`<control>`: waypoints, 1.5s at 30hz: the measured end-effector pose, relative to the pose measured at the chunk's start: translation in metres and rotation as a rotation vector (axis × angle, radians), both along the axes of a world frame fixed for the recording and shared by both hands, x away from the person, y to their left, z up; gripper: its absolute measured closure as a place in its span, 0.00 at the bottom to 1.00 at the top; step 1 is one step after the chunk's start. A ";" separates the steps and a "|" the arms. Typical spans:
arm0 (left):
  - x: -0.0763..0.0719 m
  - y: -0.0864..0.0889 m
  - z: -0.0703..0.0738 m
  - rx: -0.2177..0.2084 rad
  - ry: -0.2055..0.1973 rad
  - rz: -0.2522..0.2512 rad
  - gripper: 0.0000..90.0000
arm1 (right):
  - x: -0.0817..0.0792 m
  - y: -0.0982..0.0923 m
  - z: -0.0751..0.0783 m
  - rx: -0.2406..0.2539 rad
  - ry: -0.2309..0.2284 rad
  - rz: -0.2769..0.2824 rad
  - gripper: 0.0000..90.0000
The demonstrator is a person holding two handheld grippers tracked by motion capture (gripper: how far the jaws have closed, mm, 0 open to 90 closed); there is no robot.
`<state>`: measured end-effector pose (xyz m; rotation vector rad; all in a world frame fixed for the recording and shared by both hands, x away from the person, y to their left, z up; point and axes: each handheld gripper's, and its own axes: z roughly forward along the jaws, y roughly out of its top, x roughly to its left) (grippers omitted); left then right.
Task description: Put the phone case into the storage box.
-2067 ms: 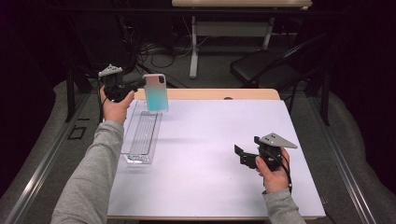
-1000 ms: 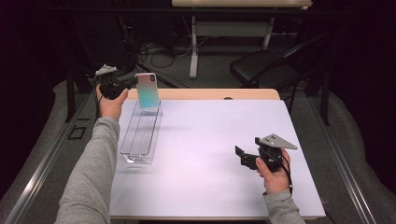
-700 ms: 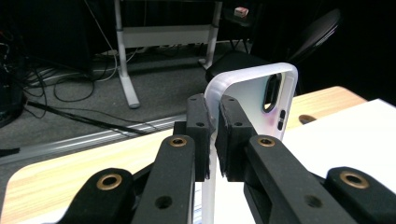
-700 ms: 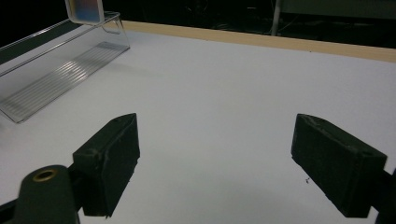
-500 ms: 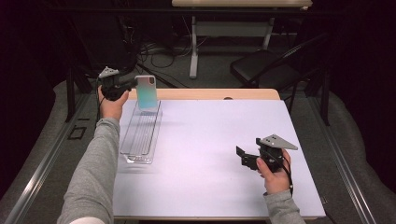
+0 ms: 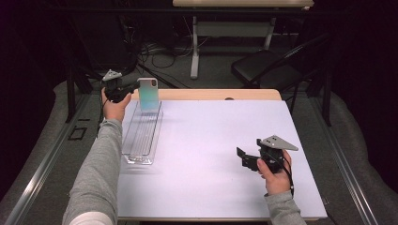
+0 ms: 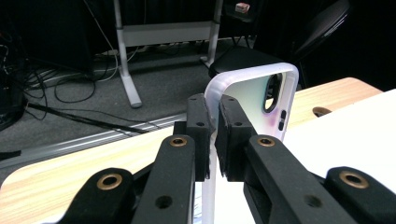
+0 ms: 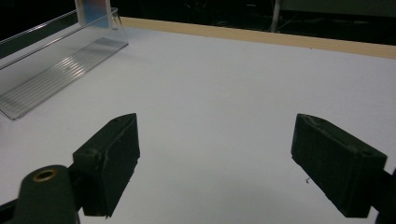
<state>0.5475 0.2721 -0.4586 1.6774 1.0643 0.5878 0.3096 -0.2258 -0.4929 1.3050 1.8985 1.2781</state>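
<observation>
A pastel iridescent phone case (image 6: 149, 94) stands upright over the far end of a clear plastic tray (image 6: 141, 133) at the table's left. My left gripper (image 6: 132, 88) is shut on the case's edge; in the left gripper view the white rim of the case (image 7: 252, 88) is pinched between the jaws, with my left gripper (image 7: 213, 135) closed around it. My right gripper (image 6: 244, 158) hovers low over the white table at the near right, open, with nothing between its fingers (image 8: 114, 154). The right gripper view shows the tray (image 8: 51, 70) and the case's lower part (image 8: 93, 10) far off.
A white mat (image 6: 220, 154) covers the wooden table (image 6: 220, 94). A dark chair (image 6: 267, 70) and a desk frame with cables (image 6: 195, 51) stand on the floor beyond the far edge. A metal rail (image 6: 47, 159) runs along the left side.
My left gripper has carried the phone case slightly left and lower over the far end of the tray, holding it upright. The right gripper has barely moved.
</observation>
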 end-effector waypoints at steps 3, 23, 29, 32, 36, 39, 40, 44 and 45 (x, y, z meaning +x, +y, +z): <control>0.001 0.000 -0.003 0.000 0.005 0.001 0.94 | 0.000 0.000 0.000 0.000 -0.001 -0.001 0.17; 0.007 0.000 -0.021 -0.006 -0.003 -0.010 0.95 | 0.001 -0.001 -0.002 -0.006 0.001 -0.006 0.17; 0.007 0.005 -0.033 -0.018 0.014 -0.011 0.95 | 0.002 0.000 -0.004 -0.006 0.009 -0.008 0.17; 0.007 0.005 -0.035 -0.024 0.020 -0.010 0.95 | 0.002 0.000 -0.004 -0.007 0.007 -0.009 0.17; 0.008 0.003 -0.035 -0.024 0.009 -0.014 0.95 | 0.002 0.000 -0.004 -0.011 0.010 -0.006 0.17; 0.008 0.001 -0.035 -0.023 0.004 -0.018 0.95 | 0.002 0.001 -0.005 -0.010 0.011 -0.005 0.17; 0.008 0.001 -0.035 -0.020 0.004 -0.021 0.95 | 0.002 0.001 -0.005 -0.011 0.012 -0.005 0.17; 0.009 0.000 -0.036 -0.013 -0.001 -0.022 0.95 | 0.002 0.000 -0.004 -0.010 0.011 -0.003 0.17; 0.009 0.000 -0.037 -0.014 0.001 -0.019 0.95 | 0.002 0.000 -0.004 -0.010 0.011 -0.004 0.17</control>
